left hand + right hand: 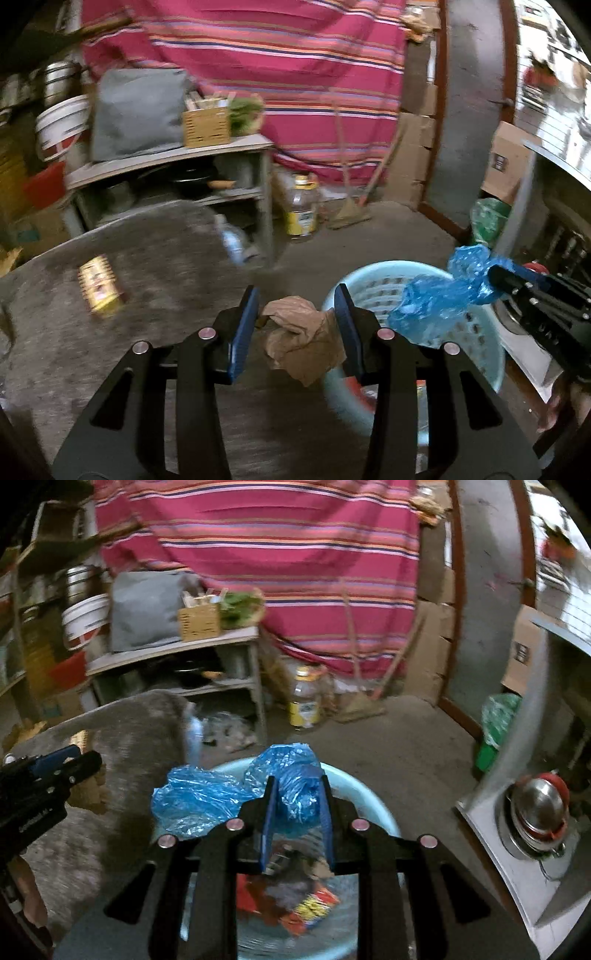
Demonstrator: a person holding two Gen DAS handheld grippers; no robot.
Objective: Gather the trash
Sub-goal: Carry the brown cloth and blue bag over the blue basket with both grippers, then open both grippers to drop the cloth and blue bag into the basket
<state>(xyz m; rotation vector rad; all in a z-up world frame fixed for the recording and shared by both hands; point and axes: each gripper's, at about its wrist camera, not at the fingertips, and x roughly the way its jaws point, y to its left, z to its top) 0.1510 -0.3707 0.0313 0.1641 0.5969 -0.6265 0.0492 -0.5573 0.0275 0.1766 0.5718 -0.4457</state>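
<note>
Right tool [295, 797] pinches blue bag [207, 801] over basket [491, 354]; loose tail overhangs the rim, may snag there. Left tool [297, 314] clamps brown paper [303, 343] beside basket, over worktop [166, 258]; early release misses.

A cluttered household storeroom. Stacked cardboard boxes [415, 147], a broom [351, 206] and a big oil jug [301, 210] stand on bare concrete floor [388, 236]. A striped cloth [277, 66] hangs behind a shelf [173, 158] holding pots.

left claw [299, 321]: clamped on something, level | right claw [297, 805]: clamped too (fingers narrower), reaching forward
</note>
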